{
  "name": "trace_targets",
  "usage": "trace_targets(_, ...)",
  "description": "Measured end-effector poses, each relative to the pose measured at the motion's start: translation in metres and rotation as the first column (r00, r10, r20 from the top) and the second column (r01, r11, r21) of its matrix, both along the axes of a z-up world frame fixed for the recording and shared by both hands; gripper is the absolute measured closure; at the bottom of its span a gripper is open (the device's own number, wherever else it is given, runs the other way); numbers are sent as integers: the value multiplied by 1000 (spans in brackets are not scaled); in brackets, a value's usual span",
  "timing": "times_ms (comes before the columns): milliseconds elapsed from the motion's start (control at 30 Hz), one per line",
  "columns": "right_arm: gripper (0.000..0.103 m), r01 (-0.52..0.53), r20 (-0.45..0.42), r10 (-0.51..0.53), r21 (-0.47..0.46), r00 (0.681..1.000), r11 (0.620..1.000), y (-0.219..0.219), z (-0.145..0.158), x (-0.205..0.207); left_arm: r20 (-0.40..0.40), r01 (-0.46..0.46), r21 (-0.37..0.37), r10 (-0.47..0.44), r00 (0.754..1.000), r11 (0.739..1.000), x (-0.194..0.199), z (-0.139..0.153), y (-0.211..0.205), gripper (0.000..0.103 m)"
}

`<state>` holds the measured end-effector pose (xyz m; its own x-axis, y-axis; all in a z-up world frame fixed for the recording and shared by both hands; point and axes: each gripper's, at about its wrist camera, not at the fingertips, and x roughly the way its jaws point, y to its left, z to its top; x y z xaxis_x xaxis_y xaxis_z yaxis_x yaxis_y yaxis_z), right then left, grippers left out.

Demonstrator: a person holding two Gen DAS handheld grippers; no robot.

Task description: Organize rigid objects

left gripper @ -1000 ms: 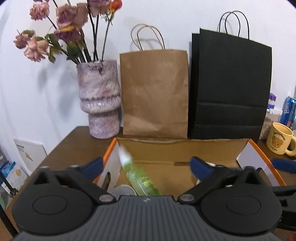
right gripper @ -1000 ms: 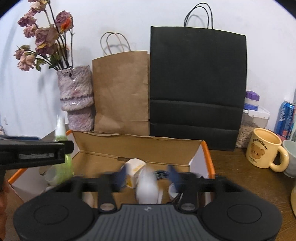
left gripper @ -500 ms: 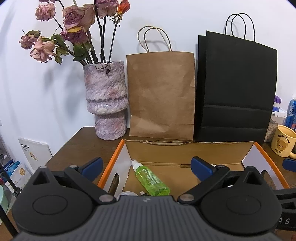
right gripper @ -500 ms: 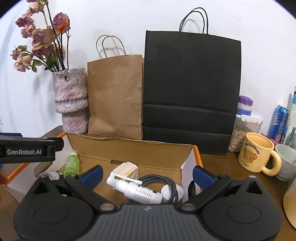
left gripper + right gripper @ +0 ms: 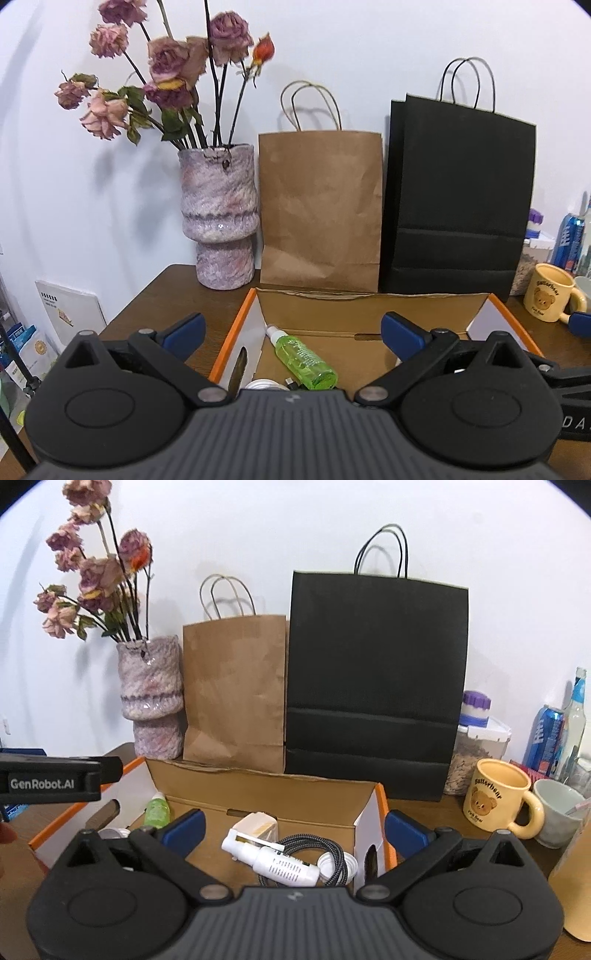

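Blue pads on both grippers, and both sets of jaws are spread wide with nothing held. The left gripper (image 5: 291, 328) hangs over the left end of the cardboard box (image 5: 369, 310), and the right gripper (image 5: 293, 827) sits over the right end of the same box.

Inside the box, under the left gripper, a green spray bottle (image 5: 304, 360) lies on its side on the box floor, nozzle pointing toward the back wall. Just beside its base there's a bit of white round thing, mostly hidden by the gripper body, can't tell what it is. From the right wrist view, a white spray bottle (image 5: 273, 862) lies flat between the spread fingers, touching nothing of the gripper, with a small white and tan box (image 5: 258, 825) right behind it and a braided cable (image 5: 317, 853) curled next to it, plus a white cap (image 5: 340, 862).

Behind the box against the wall: a purple vase (image 5: 218, 218) with dried roses (image 5: 166, 74), a brown paper bag (image 5: 319, 210), a black paper bag (image 5: 458, 206). Off to the right on the wooden table (image 5: 162, 291) is a yellow bear mug (image 5: 496, 794), a grey cup (image 5: 557, 812) and a blue can (image 5: 543, 738).
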<state>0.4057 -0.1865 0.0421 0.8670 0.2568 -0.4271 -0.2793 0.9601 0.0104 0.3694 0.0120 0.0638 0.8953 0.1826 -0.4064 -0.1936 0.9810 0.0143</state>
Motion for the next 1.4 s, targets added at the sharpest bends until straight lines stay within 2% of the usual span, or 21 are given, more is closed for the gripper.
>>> trace_targets(500,0,-23,89,20,27,996,999,-15,26,-79,54,21,-15,-20,998,1000,-80,18,3,0)
trace_targets(667,0,-14,100,11,29,995,999,-22,24,-113,68,44,-4,-44,997,999,-115,20,-3,0)
trace_targets(1067,0,-7,52,6,17,999,1000,-45,2,-200,36,71,-1,-71,997,997,-196,0,-7,0)
trace_targets(1400,0,-4,17,4,30,1000,1000,-56,-13,-254,12,96,-56,-96,995,994,-253,-25,-2,0)
